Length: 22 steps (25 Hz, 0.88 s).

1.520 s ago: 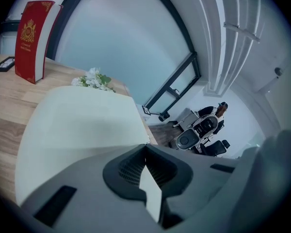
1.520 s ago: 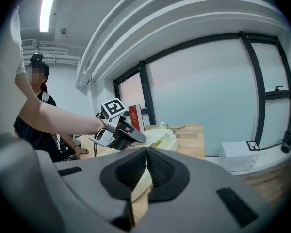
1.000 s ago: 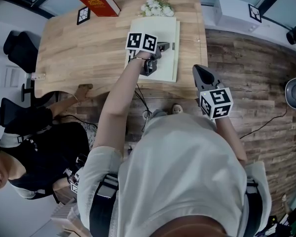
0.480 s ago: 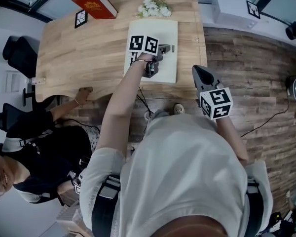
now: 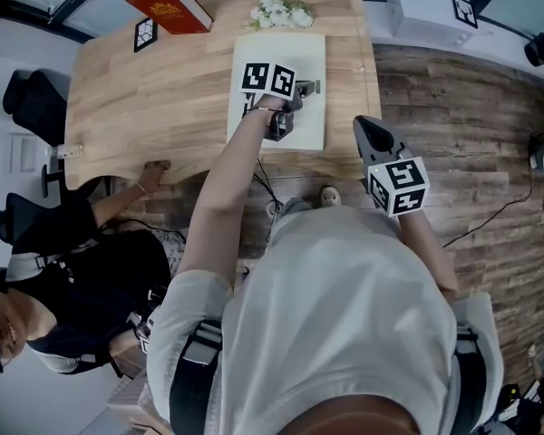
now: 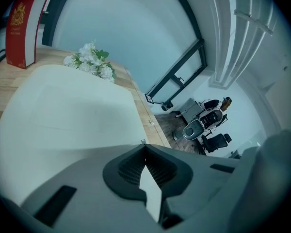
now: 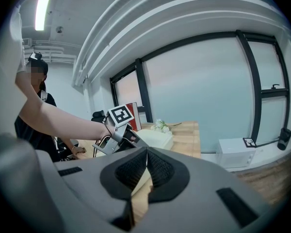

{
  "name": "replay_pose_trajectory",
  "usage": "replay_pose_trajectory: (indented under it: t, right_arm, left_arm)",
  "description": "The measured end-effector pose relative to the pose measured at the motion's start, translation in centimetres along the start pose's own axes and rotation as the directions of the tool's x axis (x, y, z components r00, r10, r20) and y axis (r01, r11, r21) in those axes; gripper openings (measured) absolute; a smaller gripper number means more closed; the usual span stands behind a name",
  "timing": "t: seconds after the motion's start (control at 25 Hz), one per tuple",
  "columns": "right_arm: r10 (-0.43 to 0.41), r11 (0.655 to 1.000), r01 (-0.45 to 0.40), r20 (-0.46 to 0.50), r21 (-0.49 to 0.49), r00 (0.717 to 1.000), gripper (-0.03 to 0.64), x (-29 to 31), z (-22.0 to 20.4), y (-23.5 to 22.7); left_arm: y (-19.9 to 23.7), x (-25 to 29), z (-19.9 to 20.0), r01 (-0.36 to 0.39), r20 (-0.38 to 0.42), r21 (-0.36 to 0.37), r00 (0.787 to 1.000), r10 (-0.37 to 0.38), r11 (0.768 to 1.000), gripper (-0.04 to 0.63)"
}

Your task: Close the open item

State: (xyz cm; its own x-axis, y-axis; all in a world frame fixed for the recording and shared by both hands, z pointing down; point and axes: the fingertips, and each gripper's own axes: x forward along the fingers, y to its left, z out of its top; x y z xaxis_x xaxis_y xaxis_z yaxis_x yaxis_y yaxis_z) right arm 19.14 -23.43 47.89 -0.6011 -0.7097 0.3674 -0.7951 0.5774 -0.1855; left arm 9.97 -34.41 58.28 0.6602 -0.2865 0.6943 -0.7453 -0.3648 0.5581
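Note:
A white book (image 5: 276, 62) lies flat and closed on the wooden table (image 5: 145, 98); its pale cover (image 6: 63, 110) fills the left gripper view, and it also shows as a thick white book (image 7: 157, 137) in the right gripper view. My left gripper (image 5: 306, 88) rests over the cover's right half, jaws shut with nothing between them (image 6: 145, 147). My right gripper (image 5: 361, 122) hovers off the table's near right corner, clear of the book, jaws shut and empty (image 7: 146, 152). From there I see the left gripper (image 7: 117, 130) over the book.
A red book (image 5: 168, 4) stands at the table's far left, a marker tile (image 5: 145, 33) beside it, and white flowers (image 5: 281, 12) just beyond the white book. A white box (image 5: 426, 12) sits on the floor at right. A seated person (image 5: 63, 270) rests a hand (image 5: 152, 167) on the table's left edge.
The left gripper has edged slightly across the white cover and stays on it. The right gripper has held still.

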Motion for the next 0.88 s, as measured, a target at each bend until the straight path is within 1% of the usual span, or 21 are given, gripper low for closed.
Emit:
replay_pose_trajectory:
  t: [0.56,0.88]
  right_arm:
    - [0.0,1.0,0.0,-0.011,0.011,1.0,0.018,0.5,-0.3,-0.2]
    - [0.003,1.0,-0.003,-0.024,0.021,1.0,0.02,1.0,-0.7,-0.3]
  left_arm:
    - [0.5,1.1,-0.4,-0.024,-0.045,-0.009,0.999,0.023,1.0,0.02]
    - [0.8,1.5,-0.2,-0.026,-0.063,-0.055,0.998,0.023,0.998,0.02]
